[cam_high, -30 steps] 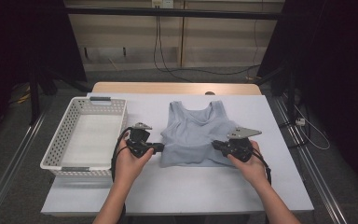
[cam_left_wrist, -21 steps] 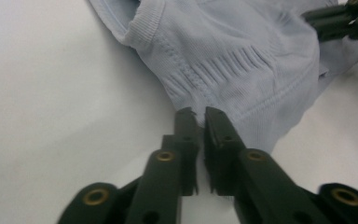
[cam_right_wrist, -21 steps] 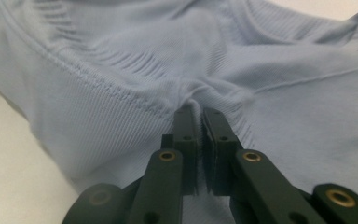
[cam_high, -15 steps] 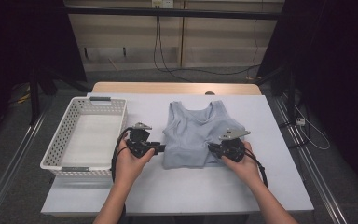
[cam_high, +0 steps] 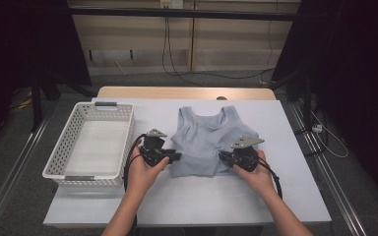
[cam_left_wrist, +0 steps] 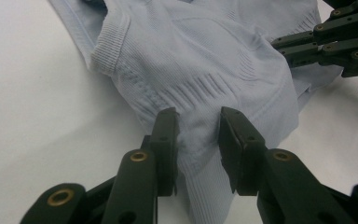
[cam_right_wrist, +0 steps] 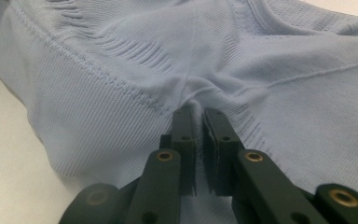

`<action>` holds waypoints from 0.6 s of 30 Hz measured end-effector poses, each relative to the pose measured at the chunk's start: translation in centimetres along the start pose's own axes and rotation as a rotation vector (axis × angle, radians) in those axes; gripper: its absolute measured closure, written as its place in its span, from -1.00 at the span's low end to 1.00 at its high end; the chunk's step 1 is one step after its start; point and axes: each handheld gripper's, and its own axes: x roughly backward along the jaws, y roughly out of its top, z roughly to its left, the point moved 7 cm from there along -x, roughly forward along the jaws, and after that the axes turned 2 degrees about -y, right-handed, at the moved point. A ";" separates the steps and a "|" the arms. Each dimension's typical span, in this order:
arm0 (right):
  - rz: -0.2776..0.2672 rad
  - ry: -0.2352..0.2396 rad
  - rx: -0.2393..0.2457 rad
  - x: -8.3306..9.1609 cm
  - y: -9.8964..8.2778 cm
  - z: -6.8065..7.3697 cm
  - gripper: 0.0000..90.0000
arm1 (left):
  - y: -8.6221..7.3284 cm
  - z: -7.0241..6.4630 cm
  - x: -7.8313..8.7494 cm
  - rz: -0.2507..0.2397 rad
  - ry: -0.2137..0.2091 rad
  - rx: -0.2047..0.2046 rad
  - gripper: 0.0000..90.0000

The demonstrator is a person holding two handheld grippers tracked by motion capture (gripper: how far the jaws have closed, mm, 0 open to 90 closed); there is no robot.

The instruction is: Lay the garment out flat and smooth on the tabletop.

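Since a second ago, right gripper (cam_high: 222,157) has slid inward, bunching the top (cam_high: 204,140).
Right jaws pinch a fold of the top's right hem; left gripper (cam_high: 176,157), just opened, loosely straddles its left hem, right of the basket (cam_high: 61,167).

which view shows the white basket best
The high view: the whole white basket sits left of the pale blue top. The gripper views look closely at the fabric instead.
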 end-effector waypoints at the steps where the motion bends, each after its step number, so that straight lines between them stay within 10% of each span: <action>1: 0.000 0.000 0.002 0.0 0.0 0.0 0.88 | 0.0 -0.1 -0.1 0.009 -0.004 -0.001 0.56; 18: -0.004 0.001 0.007 0.3 0.1 0.2 0.88 | 0.0 0.0 -0.9 0.047 0.026 -0.021 0.91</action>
